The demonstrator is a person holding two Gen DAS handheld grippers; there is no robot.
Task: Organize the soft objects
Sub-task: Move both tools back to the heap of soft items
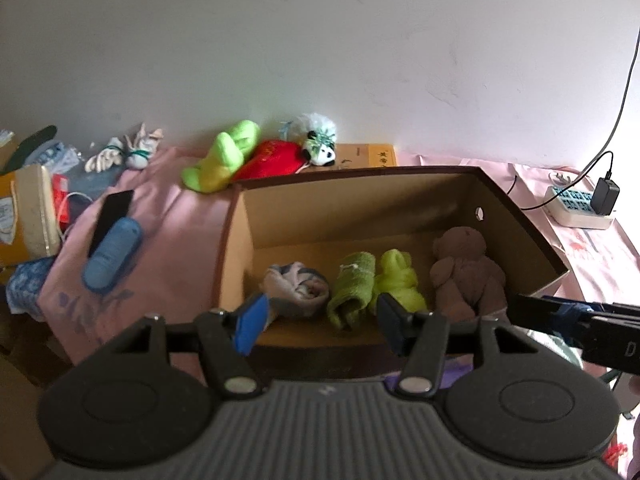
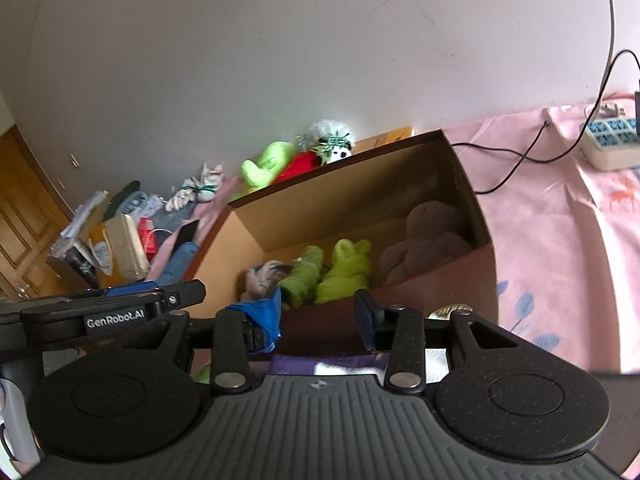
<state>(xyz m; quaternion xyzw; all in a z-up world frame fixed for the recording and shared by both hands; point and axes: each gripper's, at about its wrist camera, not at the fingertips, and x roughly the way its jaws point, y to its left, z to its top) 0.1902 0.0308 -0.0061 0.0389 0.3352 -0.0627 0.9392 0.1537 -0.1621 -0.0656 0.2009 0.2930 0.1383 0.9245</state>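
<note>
An open cardboard box [image 1: 360, 200] [image 2: 400, 184] stands on a pink cloth. Inside lie a rolled grey-pink sock [image 1: 298, 288] [image 2: 262, 274], a dark green roll [image 1: 354, 288] [image 2: 304, 274], a lime green soft toy [image 1: 398, 280] [image 2: 346, 268] and a brown teddy bear [image 1: 466, 272] [image 2: 424, 236]. Behind the box sit a lime plush [image 1: 224, 156] [image 2: 266, 168], a red pouch [image 1: 272, 160] [image 2: 302, 164] and a small panda [image 1: 320, 148] [image 2: 336, 148]. My left gripper [image 1: 320, 320] hangs open before the box's near wall, nothing between its fingers. My right gripper [image 2: 320, 316] is open and empty too.
Left of the box lie a blue case [image 1: 112, 256], a black phone [image 1: 112, 216], white bundled socks [image 1: 120, 156] and cluttered packets [image 1: 28, 216]. A power strip [image 1: 580, 208] [image 2: 612, 144] with cables rests at the right. A wooden door [image 2: 20, 216] stands far left.
</note>
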